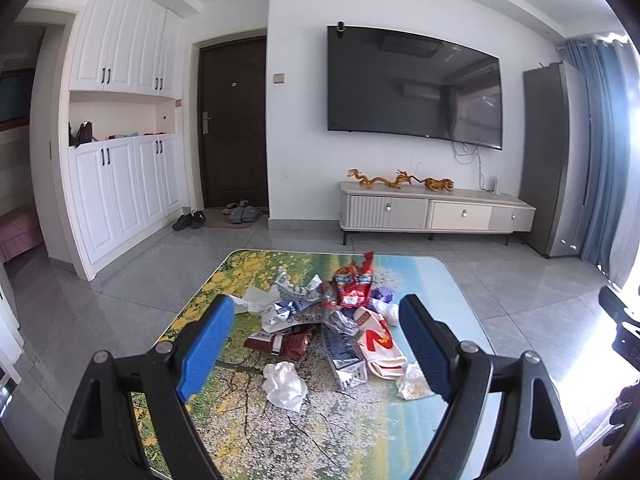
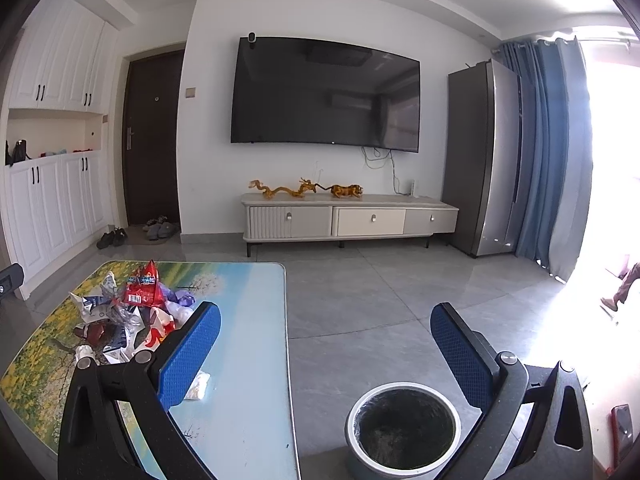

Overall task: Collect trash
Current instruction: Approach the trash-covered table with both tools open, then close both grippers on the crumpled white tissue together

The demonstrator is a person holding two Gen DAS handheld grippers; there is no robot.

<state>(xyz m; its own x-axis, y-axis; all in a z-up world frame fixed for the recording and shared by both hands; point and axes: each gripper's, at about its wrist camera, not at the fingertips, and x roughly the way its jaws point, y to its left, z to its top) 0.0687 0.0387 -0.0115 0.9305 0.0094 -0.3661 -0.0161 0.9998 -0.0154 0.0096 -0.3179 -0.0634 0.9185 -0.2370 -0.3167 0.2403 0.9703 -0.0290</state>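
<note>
Left wrist: left gripper jaws spread wide, empty, above the trash pile mid-table; white crumpled tissue lies nearest. Right wrist: right gripper jaws spread, empty, over the floor beside the table's edge; bin directly below, pile off left.

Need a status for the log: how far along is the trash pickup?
Done: nothing that shows. The bin on the floor beside the table looks empty. In hand: nothing; the left gripper and right gripper are both open and empty. Left: the whole trash pile on the table, including the red wrapper and the white tissue at its near edge.
</note>
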